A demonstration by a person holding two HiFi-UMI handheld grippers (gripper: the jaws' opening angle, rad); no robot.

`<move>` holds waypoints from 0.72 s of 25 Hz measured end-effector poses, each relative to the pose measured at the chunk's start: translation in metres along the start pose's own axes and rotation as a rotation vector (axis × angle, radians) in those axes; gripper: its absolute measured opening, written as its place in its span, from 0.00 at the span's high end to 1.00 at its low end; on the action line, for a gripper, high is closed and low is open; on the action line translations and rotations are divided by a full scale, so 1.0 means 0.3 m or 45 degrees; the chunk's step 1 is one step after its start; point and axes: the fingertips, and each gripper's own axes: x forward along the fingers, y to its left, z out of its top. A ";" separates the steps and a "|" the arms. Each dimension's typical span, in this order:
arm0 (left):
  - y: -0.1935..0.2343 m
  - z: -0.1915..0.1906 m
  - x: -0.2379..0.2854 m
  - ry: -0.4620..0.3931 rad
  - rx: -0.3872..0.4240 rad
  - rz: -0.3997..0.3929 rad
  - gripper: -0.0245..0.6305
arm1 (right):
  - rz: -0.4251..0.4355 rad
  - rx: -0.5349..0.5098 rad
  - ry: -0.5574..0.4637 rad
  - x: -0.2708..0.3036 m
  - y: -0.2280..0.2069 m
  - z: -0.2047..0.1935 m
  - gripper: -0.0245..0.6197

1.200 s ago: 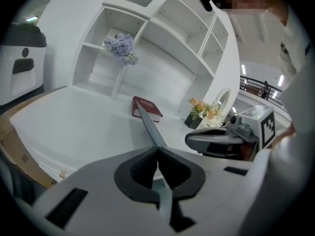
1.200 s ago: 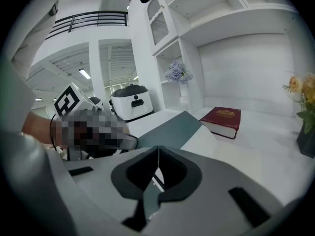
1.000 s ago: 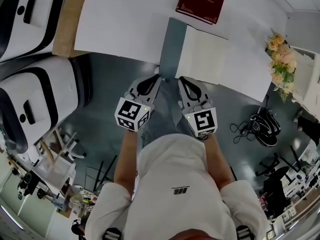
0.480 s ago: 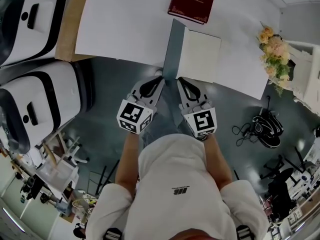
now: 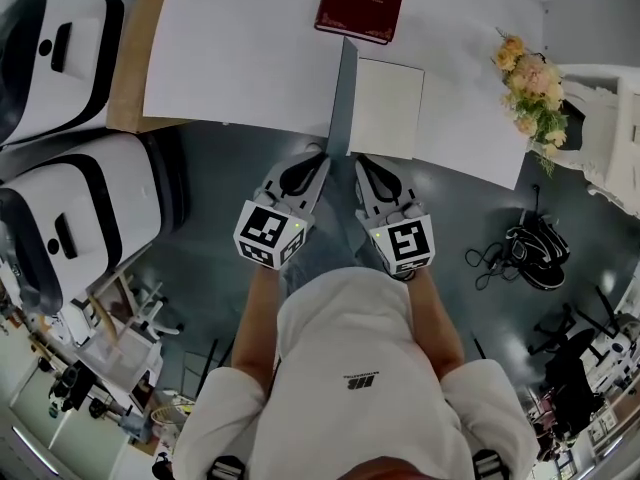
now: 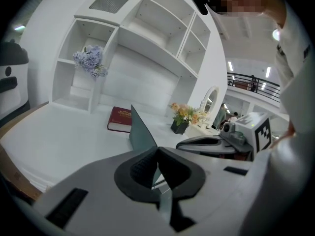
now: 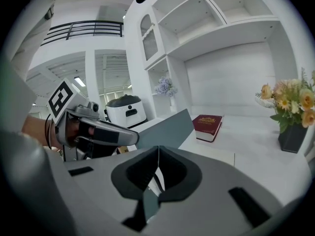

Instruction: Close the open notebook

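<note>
Grey notebook cover [image 5: 343, 93] upright just beyond left gripper [image 5: 318, 154] and right gripper [image 5: 361, 158]

Left tool [image 6: 157, 149] and right tool [image 7: 158, 149]: matt grey plastic shells, with darker ribbed pads [image 6: 142, 168] inside the jaws. Notebook [image 5: 385, 108]: smooth, matt grey-blue cover over cream paper pages; red book [image 5: 362, 3]: leather-look cover with gilt stamping. Bench [image 5: 240, 68]: smooth white top of matt finish; the person's shirt [image 5: 350, 368]: plain white cloth.
</note>
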 end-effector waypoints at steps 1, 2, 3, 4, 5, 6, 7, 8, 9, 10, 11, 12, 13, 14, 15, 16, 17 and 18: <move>-0.009 0.002 0.006 0.001 0.006 -0.006 0.96 | -0.006 0.002 -0.002 -0.007 -0.005 -0.001 0.97; -0.018 0.003 0.011 0.002 0.012 -0.011 0.96 | -0.012 0.004 -0.005 -0.014 -0.011 -0.002 0.97; -0.026 0.004 0.017 0.004 0.019 -0.016 0.96 | -0.017 0.007 -0.008 -0.021 -0.016 -0.002 0.97; -0.034 0.006 0.021 0.006 0.025 -0.021 0.96 | -0.022 0.010 -0.012 -0.027 -0.020 -0.002 0.97; -0.042 0.007 0.026 0.008 0.029 -0.027 0.96 | -0.027 0.013 -0.015 -0.034 -0.025 -0.002 0.97; -0.051 0.007 0.031 0.010 0.032 -0.033 0.96 | -0.032 0.015 -0.017 -0.040 -0.030 -0.002 0.97; -0.059 0.007 0.036 0.012 0.035 -0.040 0.96 | -0.038 0.017 -0.018 -0.047 -0.036 -0.003 0.97; -0.066 0.007 0.041 0.014 0.037 -0.046 0.96 | -0.045 0.018 -0.020 -0.053 -0.042 -0.004 0.97; -0.073 0.007 0.046 0.016 0.039 -0.053 0.96 | -0.051 0.020 -0.021 -0.060 -0.047 -0.005 0.97; -0.081 0.007 0.051 0.017 0.042 -0.061 0.96 | -0.057 0.023 -0.023 -0.067 -0.051 -0.007 0.97; -0.088 0.008 0.056 0.018 0.045 -0.068 0.96 | -0.064 0.027 -0.025 -0.074 -0.056 -0.008 0.97; -0.096 0.008 0.061 0.019 0.048 -0.075 0.96 | -0.071 0.032 -0.026 -0.082 -0.061 -0.010 0.97; -0.104 0.009 0.066 0.021 0.052 -0.082 0.96 | -0.078 0.036 -0.027 -0.089 -0.067 -0.013 0.97; -0.111 0.010 0.072 0.024 0.055 -0.089 0.96 | -0.084 0.039 -0.027 -0.096 -0.072 -0.016 0.97; -0.119 0.010 0.078 0.026 0.059 -0.095 0.96 | -0.091 0.043 -0.027 -0.102 -0.077 -0.019 0.97; -0.126 0.010 0.084 0.028 0.061 -0.103 0.96 | -0.098 0.046 -0.027 -0.109 -0.082 -0.023 0.97; -0.133 0.009 0.090 0.030 0.064 -0.110 0.96 | -0.105 0.051 -0.028 -0.115 -0.087 -0.026 0.97; -0.141 0.007 0.096 0.034 0.067 -0.117 0.96 | -0.113 0.056 -0.028 -0.122 -0.092 -0.030 0.97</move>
